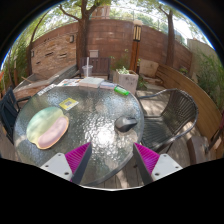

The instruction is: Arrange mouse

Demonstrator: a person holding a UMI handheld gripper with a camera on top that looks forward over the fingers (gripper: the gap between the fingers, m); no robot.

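A dark grey mouse [126, 124] lies on the round glass table [95, 110], on its right part, beyond my right finger. My gripper [113, 158] hangs above the table's near edge, open, with nothing between the magenta pads [79, 155]. The mouse is well ahead of the fingertips and not touched.
A pale oval mat [47, 127] lies on the table's left side beyond the left finger. A small yellow-green card [68, 103] and a green object [121, 91] sit farther back. A metal mesh chair [172, 110] stands right of the table. A brick wall [110, 45] closes the patio behind.
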